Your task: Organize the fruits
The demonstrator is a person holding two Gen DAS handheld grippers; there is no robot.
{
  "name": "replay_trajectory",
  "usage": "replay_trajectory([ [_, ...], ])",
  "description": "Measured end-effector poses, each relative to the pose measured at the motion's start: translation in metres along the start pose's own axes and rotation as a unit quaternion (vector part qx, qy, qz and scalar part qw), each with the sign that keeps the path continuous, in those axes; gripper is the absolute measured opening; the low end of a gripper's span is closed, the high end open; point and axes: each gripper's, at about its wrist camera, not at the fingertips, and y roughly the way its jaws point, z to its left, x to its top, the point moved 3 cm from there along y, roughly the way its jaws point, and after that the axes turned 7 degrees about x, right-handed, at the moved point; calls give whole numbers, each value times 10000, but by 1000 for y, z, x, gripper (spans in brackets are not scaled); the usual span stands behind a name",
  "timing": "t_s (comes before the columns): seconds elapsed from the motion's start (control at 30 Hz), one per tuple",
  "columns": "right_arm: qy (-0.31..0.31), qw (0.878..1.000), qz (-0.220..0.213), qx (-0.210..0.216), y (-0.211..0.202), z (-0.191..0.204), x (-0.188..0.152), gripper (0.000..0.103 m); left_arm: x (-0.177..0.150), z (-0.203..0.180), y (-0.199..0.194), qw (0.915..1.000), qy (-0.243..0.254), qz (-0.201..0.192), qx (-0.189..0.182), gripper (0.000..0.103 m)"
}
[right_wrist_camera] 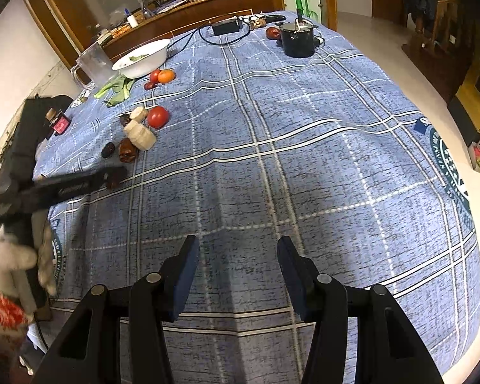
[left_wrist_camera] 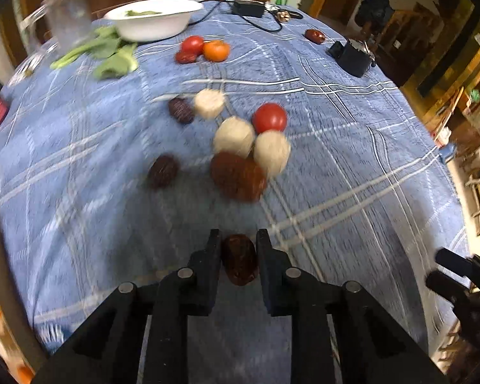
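Left gripper [left_wrist_camera: 239, 240] is seen pinching a dark red date [left_wrist_camera: 239, 258] at lower centre of its own view, above the blue checked cloth [left_wrist_camera: 352, 134]. From the right wrist view alone, a gloved hand [right_wrist_camera: 19, 256] is shown at lower left. Right gripper [right_wrist_camera: 236, 249] is held spread, empty, over bare cloth.

A matt, woven-looking blue checked cloth [right_wrist_camera: 272, 166] covers the worktop. The left gripper [left_wrist_camera: 239, 240] has matt black plastic fingers [left_wrist_camera: 212, 256] with dull metal pins, closed on a wrinkled, faintly shiny brown date [left_wrist_camera: 239, 259]. The tomato [left_wrist_camera: 269, 117] is smooth and glossy; the pale balls [left_wrist_camera: 233, 136] look rough. The white bowl [left_wrist_camera: 153, 19] is smooth, the pot [right_wrist_camera: 297, 40] glossy black.
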Motion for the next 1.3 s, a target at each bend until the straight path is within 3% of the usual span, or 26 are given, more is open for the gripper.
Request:
replay_trajectory([
  [0.27, -3, 9989, 211, 409, 29, 22, 4, 54, -42, 69, -45, 9945, -1001, -161, 274, 21],
  [0.5, -674, 9954, 222, 642, 48, 70, 26, 54, -76, 106, -56, 9860, -1628, -158, 313, 21],
  [0.67, -721, 9949, 36, 706, 68, 81, 67, 54, -70, 105, -58, 9854, -1673, -251, 212, 26],
  [0.87, -462, 9951, 236, 839, 115, 82, 106, 54, -59, 85, -53, 9889, -1451, -272, 167, 31],
  [1.03, -619, 9931, 302, 947, 137, 96, 117, 57, -59, 77, -48, 9913, -1281, -212, 229, 31],
  [1.3, -606, 9863, 562, 1431, 138, 99, 110, 52, -55, 80, -36, 9882, -1515, -125, 174, 31],
])
